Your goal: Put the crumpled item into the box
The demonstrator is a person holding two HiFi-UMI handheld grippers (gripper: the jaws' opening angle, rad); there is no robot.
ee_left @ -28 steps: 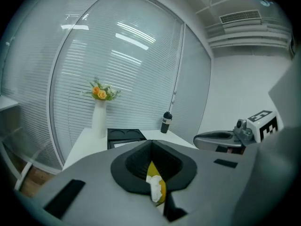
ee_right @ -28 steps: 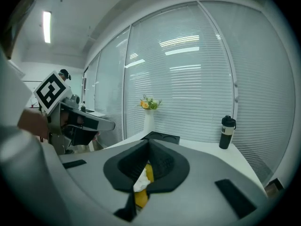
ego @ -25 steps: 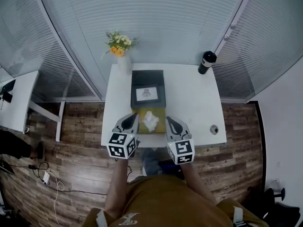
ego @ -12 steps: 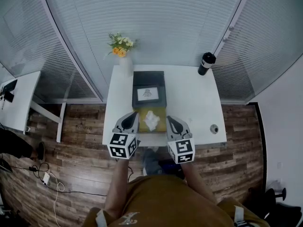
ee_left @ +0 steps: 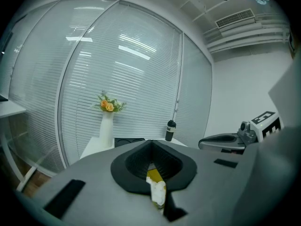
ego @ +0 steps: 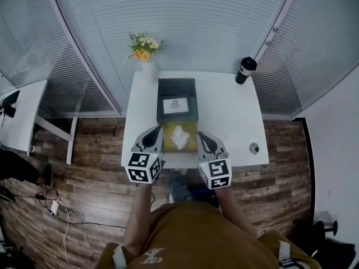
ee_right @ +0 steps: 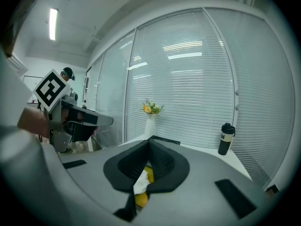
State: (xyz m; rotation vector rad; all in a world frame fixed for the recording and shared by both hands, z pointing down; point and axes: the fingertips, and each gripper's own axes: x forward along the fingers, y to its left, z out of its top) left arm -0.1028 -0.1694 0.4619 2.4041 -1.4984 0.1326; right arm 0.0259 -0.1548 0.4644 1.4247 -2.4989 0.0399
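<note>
The crumpled white item (ego: 179, 137) lies in an open yellow box (ego: 168, 142) near the front edge of the white table (ego: 224, 122). Just behind it is a dark box (ego: 176, 88) bearing a white label. My left gripper (ego: 153, 132) hovers left of the yellow box and my right gripper (ego: 202, 137) right of it, both shut and holding nothing. In the left gripper view the crumpled item (ee_left: 158, 191) shows through the slit under the closed jaws, with the right gripper (ee_left: 225, 140) alongside. In the right gripper view the crumpled item (ee_right: 139, 182) sits on the yellow box (ee_right: 141, 199).
A white vase with flowers (ego: 147, 66) stands at the table's back left corner and a black bottle (ego: 244, 70) at the back right. A small round object (ego: 254, 148) lies near the front right. Slatted blinds close off the back. Another white desk (ego: 22, 116) stands at left.
The view has shifted slightly, so the table sits a little higher in the picture. Both grippers stay shut beside the yellow box, and the crumpled item has not moved.
</note>
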